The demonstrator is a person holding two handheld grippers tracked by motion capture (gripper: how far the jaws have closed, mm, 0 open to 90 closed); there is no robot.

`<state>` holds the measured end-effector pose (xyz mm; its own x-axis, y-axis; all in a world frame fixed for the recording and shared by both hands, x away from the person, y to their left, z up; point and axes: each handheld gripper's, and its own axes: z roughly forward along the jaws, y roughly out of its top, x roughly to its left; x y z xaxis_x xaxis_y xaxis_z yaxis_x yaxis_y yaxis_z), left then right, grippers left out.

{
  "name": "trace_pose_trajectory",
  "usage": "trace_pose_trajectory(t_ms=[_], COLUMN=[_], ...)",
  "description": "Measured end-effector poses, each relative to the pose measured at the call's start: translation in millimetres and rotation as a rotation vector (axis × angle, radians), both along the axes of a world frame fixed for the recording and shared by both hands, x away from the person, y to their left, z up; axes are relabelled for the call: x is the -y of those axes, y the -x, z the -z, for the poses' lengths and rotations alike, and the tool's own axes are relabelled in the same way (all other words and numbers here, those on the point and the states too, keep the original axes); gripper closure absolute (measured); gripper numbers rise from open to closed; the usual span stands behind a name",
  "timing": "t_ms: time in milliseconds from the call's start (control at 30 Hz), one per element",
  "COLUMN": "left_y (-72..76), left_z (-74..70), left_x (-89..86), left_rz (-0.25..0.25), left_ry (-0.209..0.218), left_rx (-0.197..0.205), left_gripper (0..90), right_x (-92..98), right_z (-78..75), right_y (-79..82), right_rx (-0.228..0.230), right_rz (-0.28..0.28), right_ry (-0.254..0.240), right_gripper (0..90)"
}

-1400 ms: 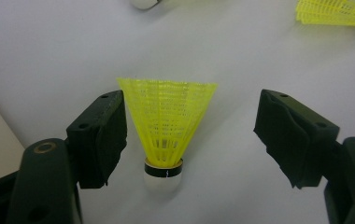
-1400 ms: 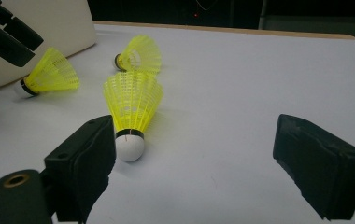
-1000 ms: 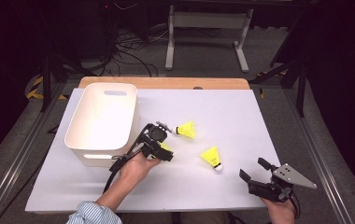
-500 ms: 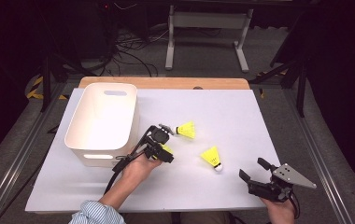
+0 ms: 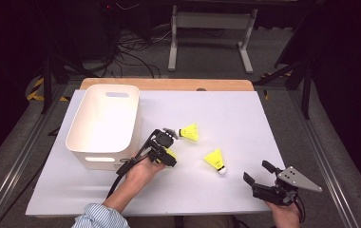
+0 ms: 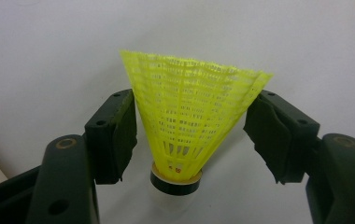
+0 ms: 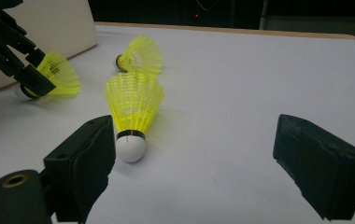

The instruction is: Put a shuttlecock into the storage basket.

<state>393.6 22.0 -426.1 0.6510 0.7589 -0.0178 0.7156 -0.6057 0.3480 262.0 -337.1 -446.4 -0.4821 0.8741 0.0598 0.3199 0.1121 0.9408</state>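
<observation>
Three yellow shuttlecocks were on the white table (image 5: pixel 226 109), and a white bin (image 5: pixel 103 122) stood at about nine o'clock from them. The job looked like putting the shuttlecocks into the bin.

The left gripper (image 5: pixel 165 151) was low on the table, just beside the bin. Its jaws had just been closing, and the first shuttlecock (image 6: pixel 189 116) was between them. In the left gripper view the yellow skirt reached almost from one pad to the other. It seemed to brush them, but the pads did not look like they were squeezing it yet. So this step was the grab, and it was not done.

The second shuttlecock (image 5: pixel 189 132) lay at about one o'clock from the left gripper. The third shuttlecock (image 5: pixel 215 160) lay at about three o'clock from it, with its white tip toward the person.

The right gripper (image 5: pixel 260 178) waited with its jaws wide apart and nothing in them. The third shuttlecock lay near it, at about ten o'clock.

Next, the left jaws probably needed to close a bit more, softly, so the thin skirt did not get crushed. Then the shuttlecock could be lifted over the bin's rim and let go.
</observation>
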Motion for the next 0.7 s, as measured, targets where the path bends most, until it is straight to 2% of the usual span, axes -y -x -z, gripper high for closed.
trace_pose_trajectory(t_ms=[267,433,700], left_y=[-2.0,-1.2,0.1], left_z=[4.0,2.7,-0.4], left_x=[-1.4,-1.8,-2.1], left_rz=[0.010,0.011,0.021], left_ry=[-0.005,0.001,-0.010], left_rx=[-0.021,-0.016,0.000], left_gripper=[44.6,52.6,56.3], right_x=[0.1,0.0,0.0], right_z=[0.0,0.0,0.2], right_y=[0.1,-0.1,-0.3], right_rx=[0.000,0.000,0.000], right_rz=[0.000,-0.001,0.000], right_ry=[0.001,0.000,0.000], right_gripper=[13.8,13.8,13.8])
